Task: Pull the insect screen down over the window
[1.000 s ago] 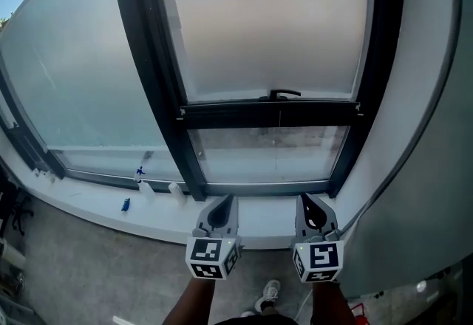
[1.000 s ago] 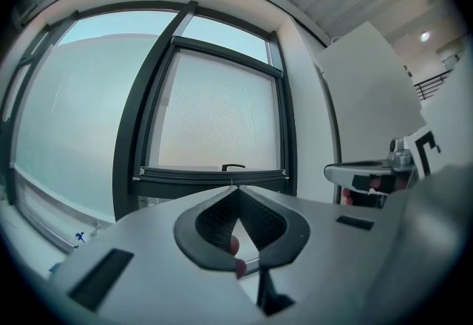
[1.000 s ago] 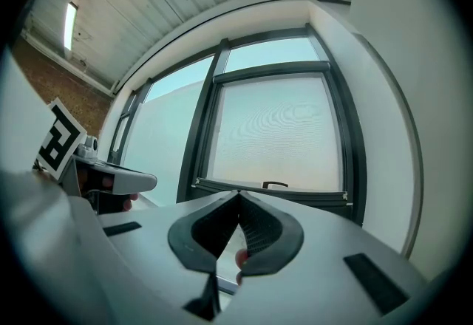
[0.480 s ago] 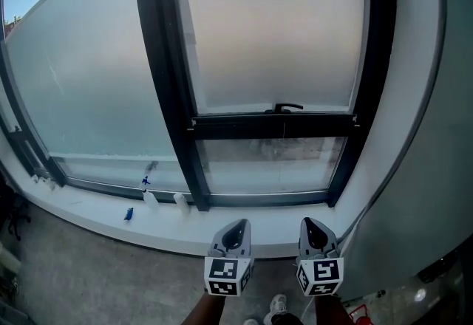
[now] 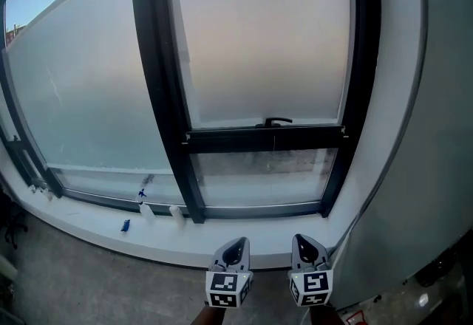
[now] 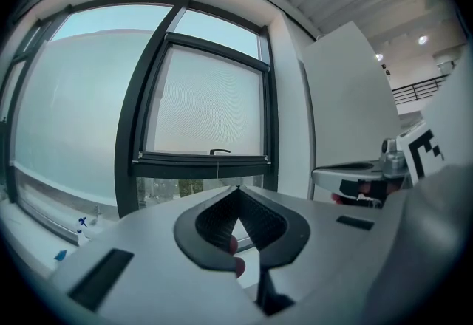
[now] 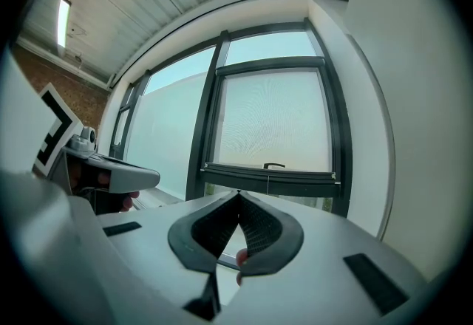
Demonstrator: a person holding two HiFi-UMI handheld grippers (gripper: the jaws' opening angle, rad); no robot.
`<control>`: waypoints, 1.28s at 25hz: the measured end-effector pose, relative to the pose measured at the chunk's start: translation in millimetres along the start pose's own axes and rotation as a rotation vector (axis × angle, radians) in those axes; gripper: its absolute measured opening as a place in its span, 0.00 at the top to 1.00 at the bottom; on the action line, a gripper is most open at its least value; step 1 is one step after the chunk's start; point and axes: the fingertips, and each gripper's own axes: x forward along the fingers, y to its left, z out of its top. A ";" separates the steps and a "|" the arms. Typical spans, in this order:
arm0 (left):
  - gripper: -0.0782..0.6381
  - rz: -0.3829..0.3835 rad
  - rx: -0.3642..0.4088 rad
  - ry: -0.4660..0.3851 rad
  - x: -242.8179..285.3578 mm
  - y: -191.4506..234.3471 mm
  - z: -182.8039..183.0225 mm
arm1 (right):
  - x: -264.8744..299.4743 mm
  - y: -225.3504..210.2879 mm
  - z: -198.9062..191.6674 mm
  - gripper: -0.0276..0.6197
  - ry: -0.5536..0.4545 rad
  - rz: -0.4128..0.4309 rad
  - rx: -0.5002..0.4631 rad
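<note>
Left gripper (image 5: 236, 245): clenched, jaw tips meeting, nothing between them. The left gripper view (image 6: 237, 194) confirms it, with only daylight behind the pads. Right gripper (image 5: 303, 243): same state, shut and empty, and the right gripper view (image 7: 238, 195) confirms that too. The two grippers sit side by side, near each other but apart. Both point roughly level at the window and touch nothing. They sit low in the head view, just short of the sill (image 5: 185, 241) and well apart from the screen.

Screen (image 5: 262, 50): one, in the right-hand sash, hanging flat and vertical inside the dark frame (image 5: 159, 94). Mesh moiré shows in both gripper views. Its bottom bar (image 5: 266, 138) is the long axis, running horizontally side to side across the sash. One small handle (image 5: 275, 121) sits on top of the bar near mid-span, with a thin cord below it. The bar sits low in the sash but not on the bottom rail, so a strip of bare glass (image 5: 259, 176) remains under it.

Left of the sash is one large fixed pane (image 5: 81, 87), with sky and a treetop above it.

On the sill by the frame foot are two small white bottles (image 5: 148, 211) (image 5: 176, 213) and one blue bit (image 5: 126, 225), too small to identify.
</note>
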 end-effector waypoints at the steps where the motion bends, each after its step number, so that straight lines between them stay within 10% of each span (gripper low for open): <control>1: 0.89 0.004 0.002 -0.002 -1.9 -3.3 -1.0 | -4.3 -1.4 0.5 0.95 -0.002 0.003 -0.003; 16: 0.89 0.047 0.010 -0.007 -48.0 -85.7 -8.9 | -99.3 -18.2 -14.4 0.95 -0.021 0.017 -0.047; 32: 0.89 0.097 0.180 0.000 -79.8 -136.1 -13.6 | -146.6 -35.2 -10.9 0.95 -0.064 0.018 0.001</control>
